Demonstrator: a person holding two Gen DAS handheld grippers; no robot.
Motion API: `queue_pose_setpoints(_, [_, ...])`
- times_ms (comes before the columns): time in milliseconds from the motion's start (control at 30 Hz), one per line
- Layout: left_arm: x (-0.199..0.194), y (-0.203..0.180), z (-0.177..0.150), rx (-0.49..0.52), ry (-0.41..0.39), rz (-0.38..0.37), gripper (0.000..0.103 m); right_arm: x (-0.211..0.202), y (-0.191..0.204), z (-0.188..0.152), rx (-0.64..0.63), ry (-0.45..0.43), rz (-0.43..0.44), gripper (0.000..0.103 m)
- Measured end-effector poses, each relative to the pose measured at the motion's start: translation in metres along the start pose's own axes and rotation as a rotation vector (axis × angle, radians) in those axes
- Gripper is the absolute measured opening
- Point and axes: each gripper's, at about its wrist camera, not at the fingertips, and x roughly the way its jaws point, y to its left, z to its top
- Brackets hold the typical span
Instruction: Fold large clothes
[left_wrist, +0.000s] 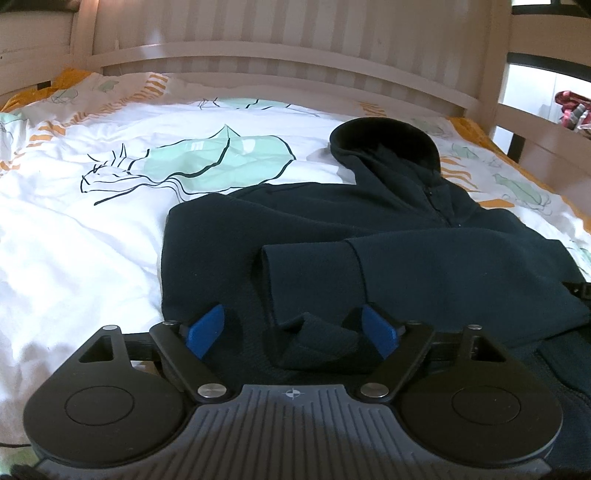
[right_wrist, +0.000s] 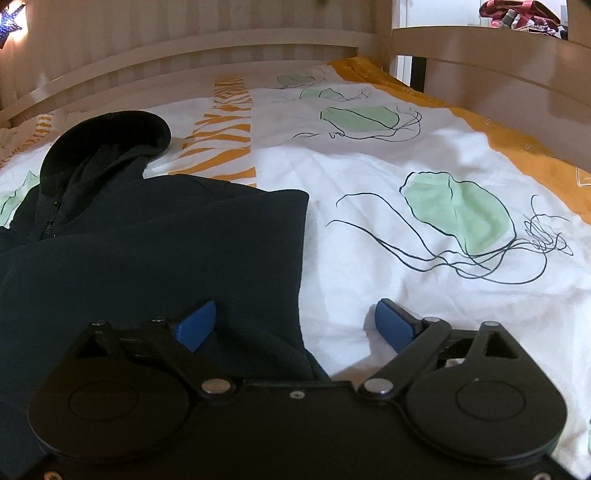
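A dark navy zip hoodie (left_wrist: 424, 251) lies flat on the bed, its hood (left_wrist: 384, 144) toward the far rail. One sleeve (left_wrist: 314, 266) is folded across the chest. My left gripper (left_wrist: 293, 332) is open low over the hoodie's near part. A bunched fold of the dark fabric (left_wrist: 314, 347) sits between its blue pads (left_wrist: 205, 330), and the left pad is clear of it. In the right wrist view, the hoodie (right_wrist: 147, 251) fills the left. My right gripper (right_wrist: 295, 325) is open astride the hoodie's right edge, one pad over fabric and the other over the sheet.
The bed cover (left_wrist: 74, 240) is white with green jellyfish prints and orange stripes (right_wrist: 221, 147). A pale wooden slatted rail (left_wrist: 277, 55) runs along the far side, and a side rail (right_wrist: 480, 66) stands at the right. Bundled red cloth (right_wrist: 517, 14) lies beyond the side rail.
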Motion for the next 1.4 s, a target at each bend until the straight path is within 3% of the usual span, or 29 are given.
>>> queue_pose_setpoints(233, [-0.002, -0.001, 0.003, 0.009, 0.012, 0.01, 0.083, -0.002, -0.001, 0.002, 0.008, 0.003, 0.008, 0.095])
queue_pose_setpoints(433, [-0.013, 0.012, 0.017, -0.066, 0.053, -0.033, 0.083, -0.002, -0.012, 0.013, 0.03, 0.065, 0.083, 0.1])
queue_pose_setpoints(533, [-0.031, 0.017, 0.037, -0.122, 0.028, -0.059, 0.083, -0.011, -0.013, 0.026, 0.014, 0.071, 0.106, 0.087])
queue_pose_setpoints(667, [-0.034, 0.006, 0.085, -0.05, -0.031, -0.066, 0.083, -0.024, -0.003, 0.061, 0.007, -0.018, 0.18, 0.087])
queue_pose_setpoints(900, [0.033, -0.012, 0.151, -0.025, -0.056, -0.108, 0.083, 0.023, 0.043, 0.124, 0.035, 0.002, 0.362, 0.087])
queue_pose_setpoints(1133, [0.113, -0.044, 0.171, 0.11, 0.01, -0.079, 0.083, 0.086, 0.097, 0.157, -0.079, 0.027, 0.422, 0.072])
queue_pose_setpoints(1267, [0.15, -0.053, 0.171, 0.15, 0.017, -0.013, 0.083, 0.11, 0.116, 0.164, -0.118, 0.032, 0.425, 0.071])
queue_pose_setpoints(1400, [0.17, -0.059, 0.175, 0.172, 0.03, -0.013, 0.083, 0.138, 0.125, 0.162, -0.094, 0.074, 0.4, 0.071])
